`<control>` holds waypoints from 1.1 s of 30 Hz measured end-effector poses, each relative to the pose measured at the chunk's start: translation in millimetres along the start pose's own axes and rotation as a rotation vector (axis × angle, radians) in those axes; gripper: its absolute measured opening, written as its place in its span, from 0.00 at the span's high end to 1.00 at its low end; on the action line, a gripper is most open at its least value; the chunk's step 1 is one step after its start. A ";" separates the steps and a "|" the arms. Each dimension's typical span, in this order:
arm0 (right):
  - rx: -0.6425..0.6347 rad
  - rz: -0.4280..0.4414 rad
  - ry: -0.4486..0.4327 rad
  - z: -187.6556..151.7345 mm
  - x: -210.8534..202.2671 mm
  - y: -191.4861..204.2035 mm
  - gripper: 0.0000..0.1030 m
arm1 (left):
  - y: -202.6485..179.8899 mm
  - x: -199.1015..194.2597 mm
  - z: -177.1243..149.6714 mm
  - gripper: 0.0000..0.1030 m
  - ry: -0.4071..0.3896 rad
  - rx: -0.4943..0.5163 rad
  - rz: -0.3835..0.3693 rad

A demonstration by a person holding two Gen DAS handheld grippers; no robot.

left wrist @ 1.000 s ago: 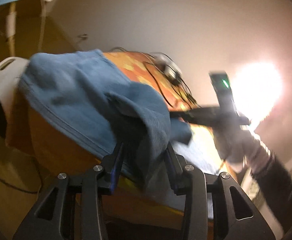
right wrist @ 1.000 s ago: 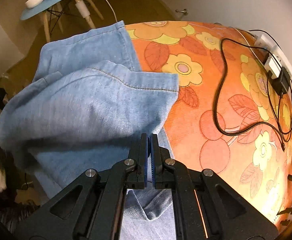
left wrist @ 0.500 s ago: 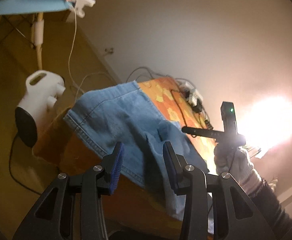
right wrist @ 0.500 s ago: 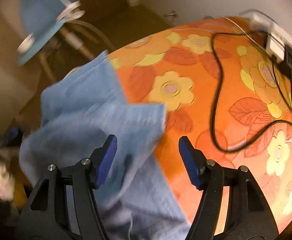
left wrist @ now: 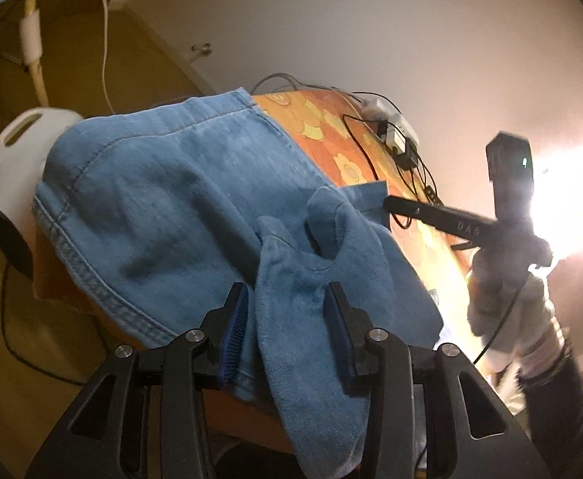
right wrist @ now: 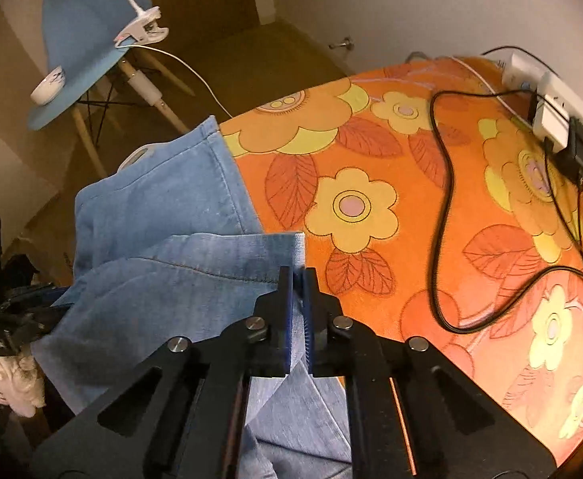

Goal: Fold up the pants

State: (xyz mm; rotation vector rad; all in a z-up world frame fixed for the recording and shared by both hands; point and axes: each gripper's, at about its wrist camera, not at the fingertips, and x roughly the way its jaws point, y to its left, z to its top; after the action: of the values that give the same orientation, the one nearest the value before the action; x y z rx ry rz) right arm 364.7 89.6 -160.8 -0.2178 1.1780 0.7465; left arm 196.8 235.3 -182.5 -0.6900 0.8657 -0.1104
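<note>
The pants (right wrist: 179, 263) lie on the left part of the table (right wrist: 371, 263), and their edge hangs over its side. The cable (right wrist: 443, 215) and power strip (right wrist: 547, 92) lie on the right, and the chair (right wrist: 88, 40) stands behind the table on the left.

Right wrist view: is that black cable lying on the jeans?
No, the black cable loops only over the orange flowered tablecloth, well to the right of the jeans in that view.

Glare is washing out the wall behind the right gripper (left wrist: 391, 204), and the jeans (right wrist: 179, 263) are running off the frame's bottom edge.
</note>
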 end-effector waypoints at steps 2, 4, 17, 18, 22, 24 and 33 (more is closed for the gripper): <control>-0.012 -0.016 -0.010 -1.1 -6.0 0.6 0.96 | -4.1 -4.6 -4.4 0.74 -0.038 0.026 0.019; -0.025 -0.032 -0.031 -1.3 -13.6 2.4 0.96 | -3.7 -13.0 -5.6 0.86 -0.080 0.011 0.015; -0.185 -0.132 -0.100 22.3 -37.6 43.6 0.96 | -0.7 -47.9 -4.3 0.94 -0.207 0.048 0.052; -0.204 -0.139 -0.092 18.3 -36.7 46.9 0.96 | 1.2 -42.3 -2.3 0.92 -0.183 0.039 0.044; -0.216 -0.118 -0.067 -1.8 -38.0 50.6 0.96 | 0.9 -29.4 1.3 0.63 -0.114 0.035 0.030; -0.222 -0.121 -0.062 -12.3 -41.9 50.7 0.96 | -3.5 -20.9 1.6 0.60 -0.092 0.066 0.069; -0.216 -0.134 -0.077 -33.5 -65.5 44.1 0.96 | -7.8 -13.3 -1.1 0.95 -0.116 0.068 0.064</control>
State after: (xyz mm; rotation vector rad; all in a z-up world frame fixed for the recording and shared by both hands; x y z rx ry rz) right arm 299.9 77.8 -105.8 -0.4406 0.9995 0.7569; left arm 188.6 233.4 -169.5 -0.5991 0.7683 -0.0420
